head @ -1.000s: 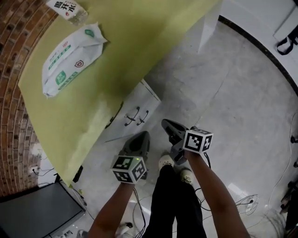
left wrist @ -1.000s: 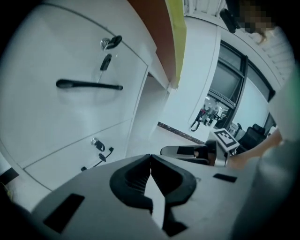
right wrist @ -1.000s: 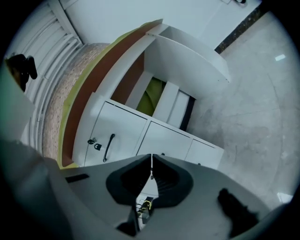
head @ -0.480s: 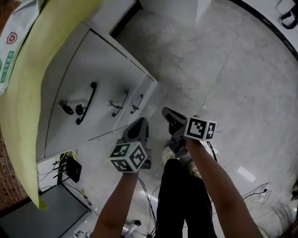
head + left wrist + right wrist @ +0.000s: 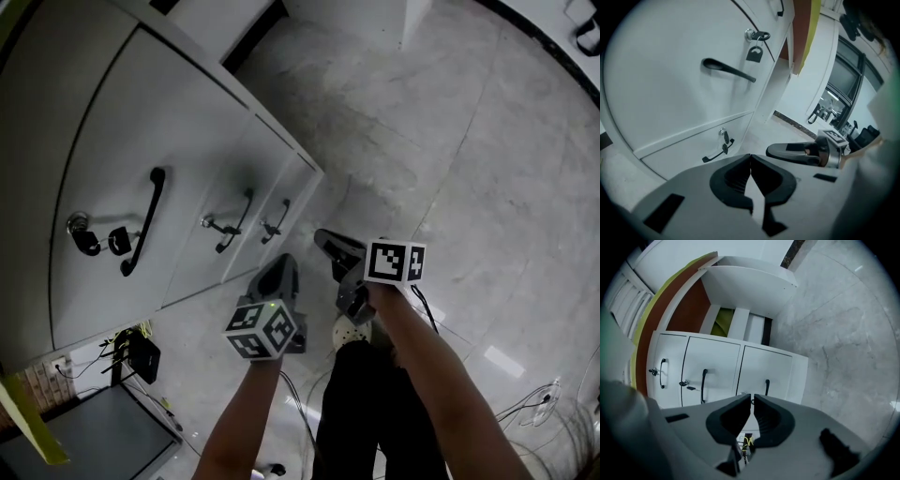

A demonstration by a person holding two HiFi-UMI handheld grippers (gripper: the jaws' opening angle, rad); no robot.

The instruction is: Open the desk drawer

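My left gripper (image 5: pixel 280 269) and my right gripper (image 5: pixel 324 240) are both empty, jaws closed together. The white drawer fronts (image 5: pixel 192 155) stand ahead and to my left, all shut. The nearest handle (image 5: pixel 275 221) lies just beyond both tips, and its bar runs slantwise in the head view. My left gripper seems a little nearer, but depth is hard to judge from so steep a view.
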